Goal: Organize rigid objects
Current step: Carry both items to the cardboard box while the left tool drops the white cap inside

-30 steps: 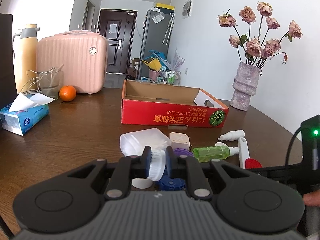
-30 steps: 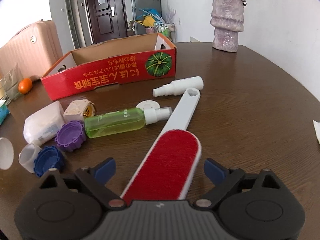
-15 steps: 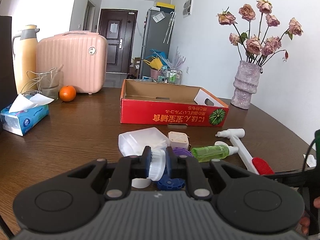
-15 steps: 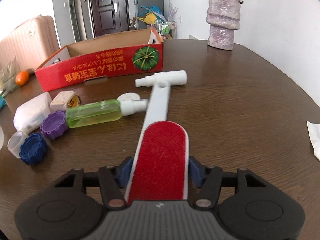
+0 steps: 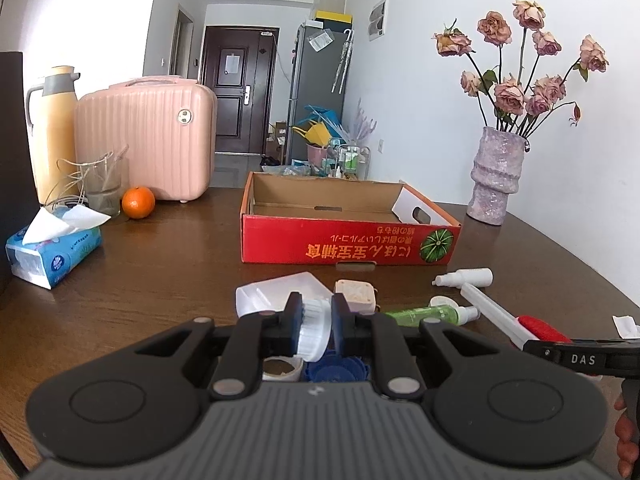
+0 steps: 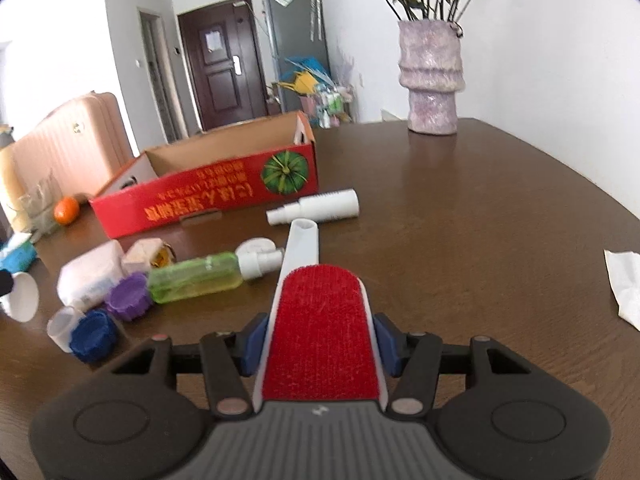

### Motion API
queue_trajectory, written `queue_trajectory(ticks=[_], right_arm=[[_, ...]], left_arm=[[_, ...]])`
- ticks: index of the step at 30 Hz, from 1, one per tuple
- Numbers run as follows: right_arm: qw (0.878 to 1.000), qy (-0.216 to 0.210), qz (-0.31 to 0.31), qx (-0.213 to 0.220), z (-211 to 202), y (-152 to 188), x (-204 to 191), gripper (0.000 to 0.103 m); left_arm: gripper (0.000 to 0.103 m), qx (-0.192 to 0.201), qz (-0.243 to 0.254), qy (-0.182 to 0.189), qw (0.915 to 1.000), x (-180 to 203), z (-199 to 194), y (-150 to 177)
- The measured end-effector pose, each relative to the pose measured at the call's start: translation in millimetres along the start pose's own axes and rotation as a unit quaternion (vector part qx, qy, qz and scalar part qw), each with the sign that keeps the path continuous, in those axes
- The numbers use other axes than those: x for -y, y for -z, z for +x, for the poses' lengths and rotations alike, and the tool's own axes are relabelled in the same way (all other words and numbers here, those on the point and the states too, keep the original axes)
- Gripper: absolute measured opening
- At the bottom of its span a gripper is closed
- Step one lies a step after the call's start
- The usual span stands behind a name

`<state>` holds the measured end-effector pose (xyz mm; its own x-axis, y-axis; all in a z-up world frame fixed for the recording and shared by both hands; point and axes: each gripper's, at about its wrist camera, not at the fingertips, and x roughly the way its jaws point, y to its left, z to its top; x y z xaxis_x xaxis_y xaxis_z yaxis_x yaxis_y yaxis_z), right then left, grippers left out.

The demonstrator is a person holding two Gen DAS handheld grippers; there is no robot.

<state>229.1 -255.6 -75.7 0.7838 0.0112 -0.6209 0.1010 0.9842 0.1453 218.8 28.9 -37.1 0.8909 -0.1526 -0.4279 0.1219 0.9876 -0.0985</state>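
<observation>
Left gripper (image 5: pixel 316 326) has its fingers pinching a white cap (image 5: pixel 314 330) just above the clutter, red box (image 5: pixel 348 246) sitting further back on the worktop (image 5: pixel 160 280). Right gripper (image 6: pixel 320 346) fingers are clamped on a lint brush (image 6: pixel 322 332), handle pointing away toward a white spray bottle (image 6: pixel 316 208).

Both wrist cameras look low and close across the table (image 5: pixel 160 280), sharing the red box (image 6: pixel 208 200).

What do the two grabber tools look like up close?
Both look alike. The left gripper and the right gripper each have a ribbed grey body, two round black shoulders with circles pressed in, black link arms with silver rivets, and blue pads on the jaws. White letters DAS mark the right one's side.
</observation>
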Motion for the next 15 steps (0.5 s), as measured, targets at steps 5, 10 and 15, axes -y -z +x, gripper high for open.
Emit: queue_trajectory(ticks=[5,10,15], right_arm=[[1.000,-0.006,0.006,0.007,-4,2,4,0.055],[0.999,-0.017,0.007,0.041,-14,-6,7,0.055],[0.996,-0.031,-0.006,0.079,-21,-32,-3,0.055]], left_arm=[[0.016,0.000,0.004,-0.001,1.0000,4,2,-3],[0.016,0.006,0.008,-0.003,0.9999,7,5,-11],[0.016,0.019,0.005,-0.003,0.9998,8,11,-29]])
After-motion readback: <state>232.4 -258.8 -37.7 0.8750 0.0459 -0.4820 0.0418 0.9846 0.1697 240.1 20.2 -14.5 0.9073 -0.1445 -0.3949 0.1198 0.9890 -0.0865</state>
